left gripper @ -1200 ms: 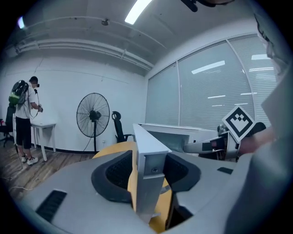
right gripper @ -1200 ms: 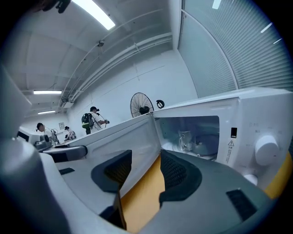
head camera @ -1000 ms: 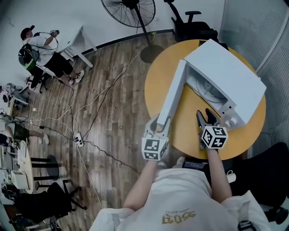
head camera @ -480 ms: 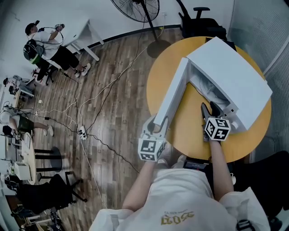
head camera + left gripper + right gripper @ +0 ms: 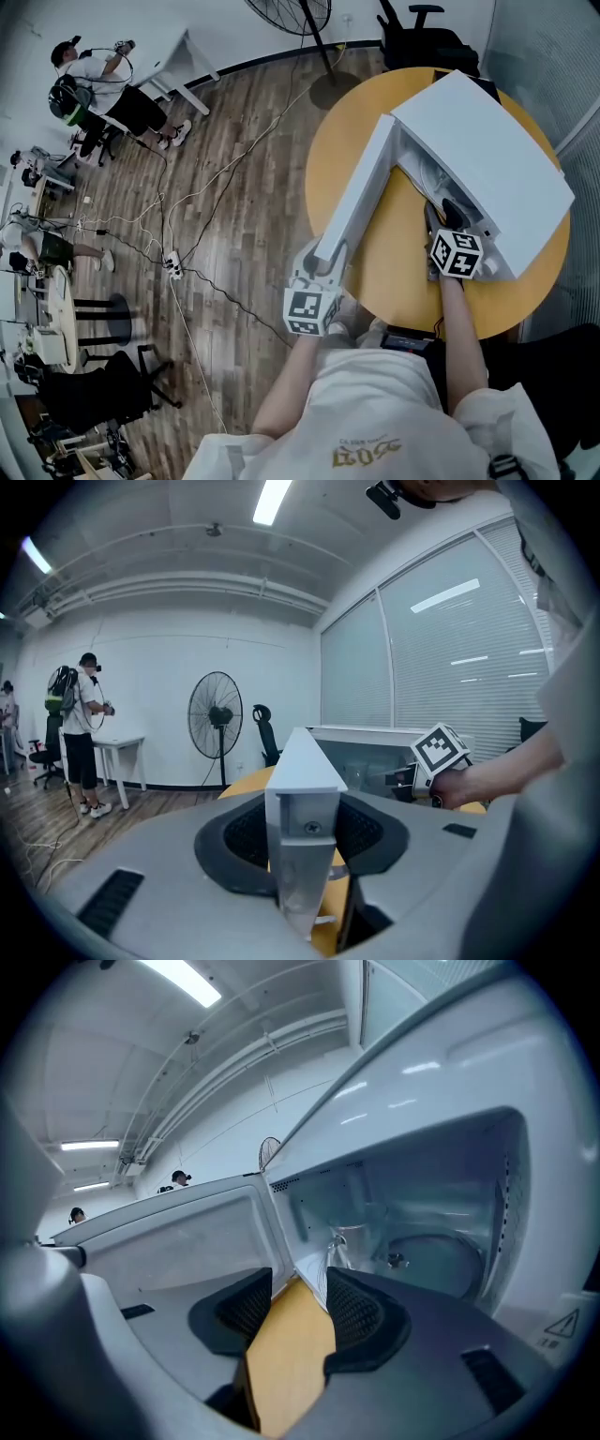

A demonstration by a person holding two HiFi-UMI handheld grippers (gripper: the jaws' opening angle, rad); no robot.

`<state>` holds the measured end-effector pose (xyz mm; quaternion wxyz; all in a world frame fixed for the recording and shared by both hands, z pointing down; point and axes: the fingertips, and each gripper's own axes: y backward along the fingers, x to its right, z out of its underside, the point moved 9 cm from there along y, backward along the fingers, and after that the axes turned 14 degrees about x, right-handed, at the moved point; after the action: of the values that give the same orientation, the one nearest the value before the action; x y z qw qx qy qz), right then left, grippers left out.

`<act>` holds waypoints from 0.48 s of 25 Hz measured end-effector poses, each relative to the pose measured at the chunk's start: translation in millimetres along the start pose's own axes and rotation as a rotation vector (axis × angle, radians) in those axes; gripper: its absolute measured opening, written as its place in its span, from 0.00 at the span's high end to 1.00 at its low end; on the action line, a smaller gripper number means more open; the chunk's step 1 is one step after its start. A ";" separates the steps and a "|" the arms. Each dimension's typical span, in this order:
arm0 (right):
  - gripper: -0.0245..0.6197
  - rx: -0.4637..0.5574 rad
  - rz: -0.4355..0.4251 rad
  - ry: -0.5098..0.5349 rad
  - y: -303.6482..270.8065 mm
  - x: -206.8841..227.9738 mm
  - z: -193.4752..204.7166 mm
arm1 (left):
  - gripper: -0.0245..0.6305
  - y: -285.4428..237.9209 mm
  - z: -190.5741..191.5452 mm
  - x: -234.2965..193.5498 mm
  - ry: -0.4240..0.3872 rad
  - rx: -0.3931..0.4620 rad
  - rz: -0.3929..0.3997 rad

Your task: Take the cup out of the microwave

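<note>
At the desk's (image 5: 394, 277) near-left edge the left arm (image 5: 298, 375) reaches forward, and the left tongs (image 5: 323, 257) are clamped on the free end of the open microwave door (image 5: 361, 192). Further right, the right arm (image 5: 459, 328) stretches toward the mouth of the microwave (image 5: 487, 150). The right tongs (image 5: 441, 214) stand apart, have just been narrowing and have nothing between them; the clear cup (image 5: 352, 1241) stands inside, just beyond their tips.

Round orange-yellow wooden table (image 5: 389, 267); boxy white microwave oven (image 5: 487, 155) on its two o'clock side; door (image 5: 356, 192) swung toward seven o'clock.
</note>
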<state>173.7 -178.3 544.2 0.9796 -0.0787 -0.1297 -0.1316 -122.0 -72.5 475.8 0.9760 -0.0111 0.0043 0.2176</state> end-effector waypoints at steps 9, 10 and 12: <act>0.69 -0.021 0.009 0.023 -24.2 5.2 12.4 | 0.70 4.4 4.7 -1.7 0.005 -0.014 -0.008; 0.69 -0.019 0.013 0.022 -26.3 6.7 12.5 | 0.70 4.1 3.4 -1.7 0.005 -0.014 -0.008; 0.69 -0.015 0.021 0.024 -30.5 9.8 12.1 | 0.70 3.3 1.4 -1.2 0.005 -0.014 -0.009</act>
<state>171.5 -207.4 562.1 0.9818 -0.0858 -0.1163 -0.1232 -124.4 -70.0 477.1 0.9768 -0.0185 0.0053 0.2134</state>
